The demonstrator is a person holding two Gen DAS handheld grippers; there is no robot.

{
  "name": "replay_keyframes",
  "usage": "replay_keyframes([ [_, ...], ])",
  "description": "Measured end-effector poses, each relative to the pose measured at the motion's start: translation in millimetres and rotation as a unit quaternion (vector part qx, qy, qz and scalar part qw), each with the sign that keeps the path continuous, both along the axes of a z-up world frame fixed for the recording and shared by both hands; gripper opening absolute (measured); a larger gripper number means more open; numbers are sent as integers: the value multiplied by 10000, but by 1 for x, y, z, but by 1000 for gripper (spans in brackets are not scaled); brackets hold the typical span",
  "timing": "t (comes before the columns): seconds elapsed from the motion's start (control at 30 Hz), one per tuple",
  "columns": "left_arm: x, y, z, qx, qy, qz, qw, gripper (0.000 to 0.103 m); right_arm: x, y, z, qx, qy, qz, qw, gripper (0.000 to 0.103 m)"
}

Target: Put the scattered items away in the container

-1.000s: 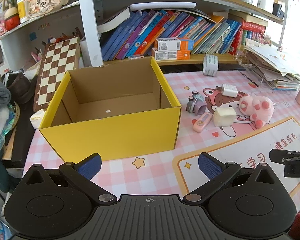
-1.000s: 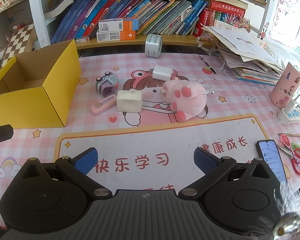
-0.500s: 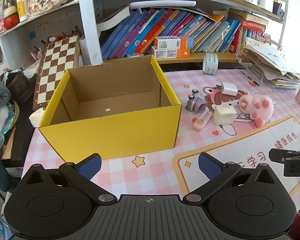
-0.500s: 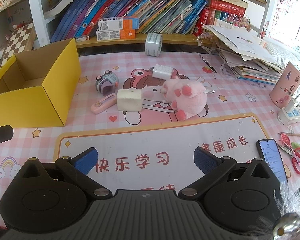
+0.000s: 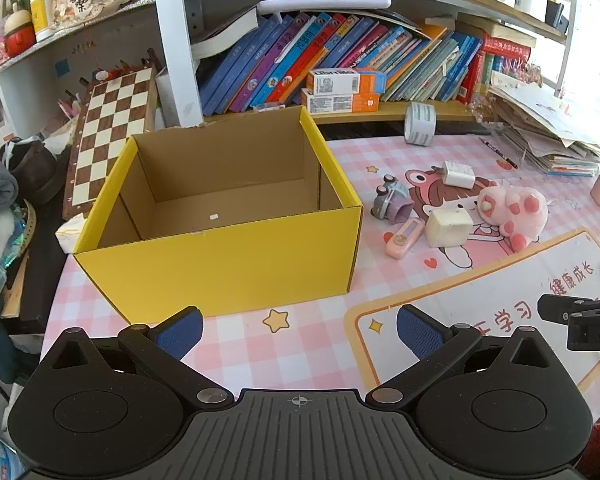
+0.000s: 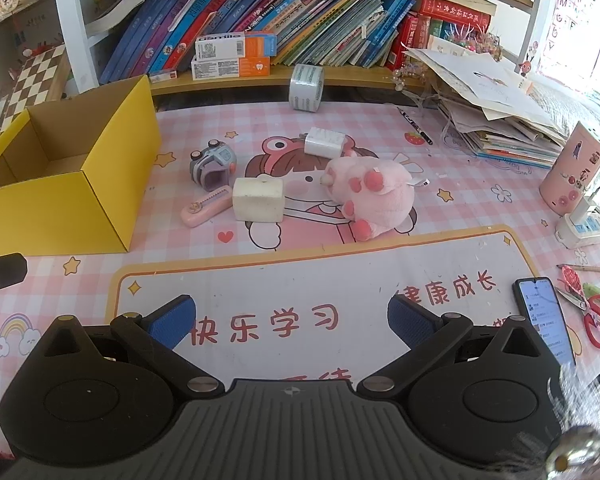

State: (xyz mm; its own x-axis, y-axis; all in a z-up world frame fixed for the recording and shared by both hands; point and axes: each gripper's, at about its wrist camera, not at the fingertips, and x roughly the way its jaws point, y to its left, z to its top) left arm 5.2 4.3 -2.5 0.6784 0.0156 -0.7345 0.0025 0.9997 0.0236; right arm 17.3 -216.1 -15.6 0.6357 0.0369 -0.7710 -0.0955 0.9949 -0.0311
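An open yellow cardboard box stands empty on the pink mat. To its right lie a grey toy camera, a pink utility knife, a cream block, a white charger and a pink plush. My left gripper is open and empty in front of the box. My right gripper is open and empty, well short of the items.
A tape roll stands at the back by the bookshelf. A paper stack, a pink cup, a power strip, a phone and red scissors sit on the right. A chessboard leans behind the box.
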Motion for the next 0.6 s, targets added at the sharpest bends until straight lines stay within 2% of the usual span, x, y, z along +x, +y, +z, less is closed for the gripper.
replay_keyframes([
  [0.6,3,1,-1,-3,28,-5,10000,103,1,0,-1,-10,3,20,10000,103],
])
